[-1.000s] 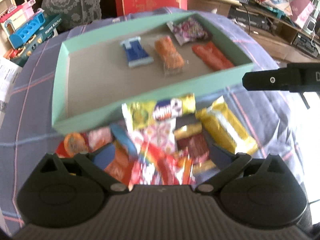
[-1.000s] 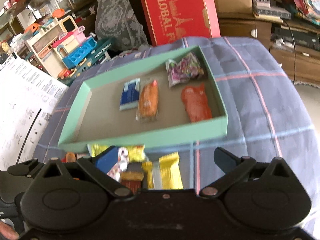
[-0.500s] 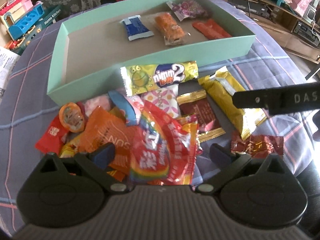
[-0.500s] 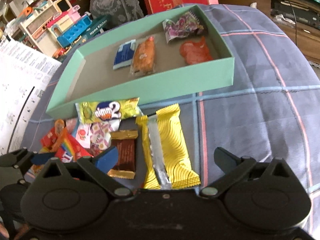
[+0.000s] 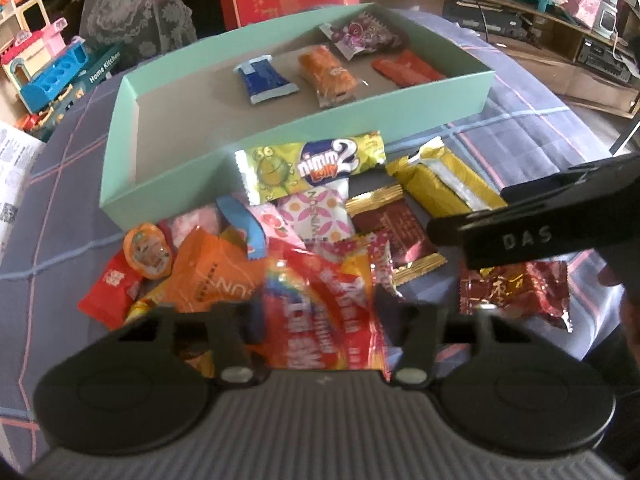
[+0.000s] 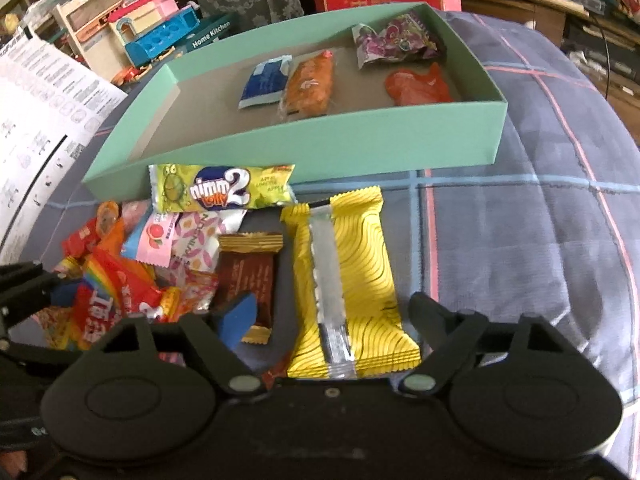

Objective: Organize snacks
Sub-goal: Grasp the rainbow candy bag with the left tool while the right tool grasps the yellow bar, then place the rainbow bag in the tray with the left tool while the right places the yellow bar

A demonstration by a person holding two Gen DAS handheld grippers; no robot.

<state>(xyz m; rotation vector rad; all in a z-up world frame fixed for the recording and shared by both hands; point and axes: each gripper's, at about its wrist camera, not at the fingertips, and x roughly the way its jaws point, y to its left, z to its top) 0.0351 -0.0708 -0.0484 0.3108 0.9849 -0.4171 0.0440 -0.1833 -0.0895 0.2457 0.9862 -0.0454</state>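
Yellow wavy-striped packet (image 6: 346, 284) lies between the right gripper (image 6: 332, 316) jaws, which have just been narrowing, pads apart from it; left gripper (image 5: 320, 320) jaws have been closing around the rainbow bag (image 5: 320, 320), contact unclear; beyond, the mint box (image 6: 320, 148) holds four snacks.

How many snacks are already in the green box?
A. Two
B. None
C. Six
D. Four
D: the green box holds four: a blue packet, an orange pack, a purple bag and a red pack; the rest lie in a pile in front of it.
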